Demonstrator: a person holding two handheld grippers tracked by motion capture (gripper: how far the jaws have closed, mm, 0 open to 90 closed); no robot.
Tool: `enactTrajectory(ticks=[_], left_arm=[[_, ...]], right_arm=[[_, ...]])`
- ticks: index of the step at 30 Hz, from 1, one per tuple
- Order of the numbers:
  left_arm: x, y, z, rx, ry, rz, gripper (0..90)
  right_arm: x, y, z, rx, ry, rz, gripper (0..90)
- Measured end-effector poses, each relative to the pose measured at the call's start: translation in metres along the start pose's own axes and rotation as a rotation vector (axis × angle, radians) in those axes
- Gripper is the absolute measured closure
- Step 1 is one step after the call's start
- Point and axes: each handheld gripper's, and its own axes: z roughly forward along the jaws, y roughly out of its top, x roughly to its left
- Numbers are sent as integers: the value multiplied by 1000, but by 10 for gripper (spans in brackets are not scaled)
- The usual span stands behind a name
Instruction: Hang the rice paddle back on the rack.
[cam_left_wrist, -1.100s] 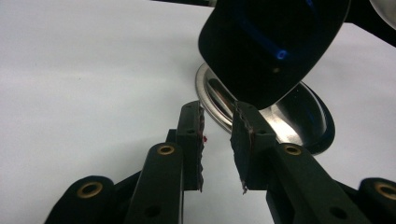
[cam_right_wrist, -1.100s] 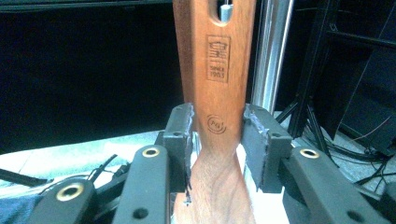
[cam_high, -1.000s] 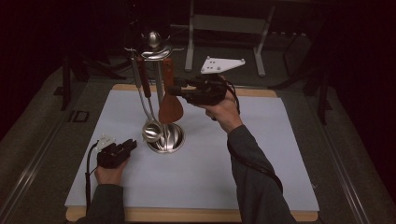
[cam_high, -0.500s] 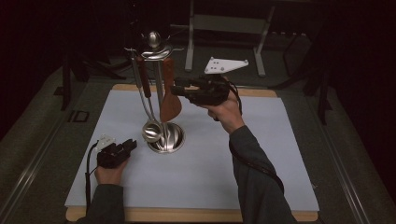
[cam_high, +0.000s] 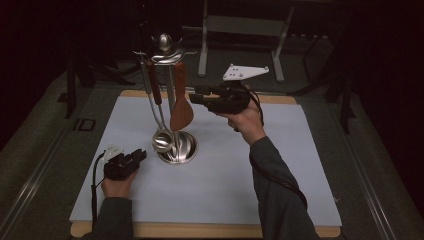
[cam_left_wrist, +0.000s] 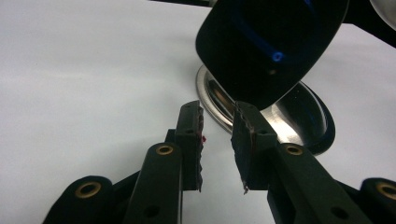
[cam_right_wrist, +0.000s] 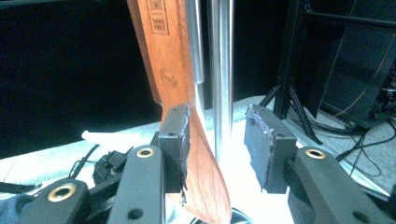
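A steel utensil stand (cam_high: 172, 100) rises from a round base (cam_high: 186, 150) on the pale mat. A wooden spatula (cam_high: 180, 102) and a steel ladle (cam_high: 162, 139) hang from its top. My right gripper (cam_high: 194, 97) is held up at the spatula. In the right gripper view the spatula (cam_right_wrist: 175, 60) and the stand's pole (cam_right_wrist: 219, 70) pass between the jaws of my right gripper (cam_right_wrist: 217, 144), which is open, the wood against the left jaw. My left gripper (cam_high: 140, 156) rests on the mat, open and holding nothing (cam_left_wrist: 217, 140), just before the base (cam_left_wrist: 285, 121) and ladle bowl (cam_left_wrist: 271, 46).
The pale mat (cam_high: 280, 165) lies on a wooden board (cam_high: 200, 231). Dark metal frames and stands (cam_high: 240, 30) are behind the table. Black rails (cam_high: 30, 180) run along the table's sides.
My right gripper has drifted slightly to the right beside the spatula. The left hand and gripper have stayed put.
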Motion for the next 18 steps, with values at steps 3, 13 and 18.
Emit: enactTrajectory(ticks=[3, 13, 18], left_arm=[[0, 0, 0, 1, 0, 0, 728], [0, 0, 0, 3, 1, -3, 728], [0, 0, 0, 6, 2, -2, 728]], right_arm=[[-2, -2, -1, 11, -8, 6, 606], [-9, -10, -3, 58, -39, 35, 605], [-14, -17, -6, 79, -51, 49, 605]])
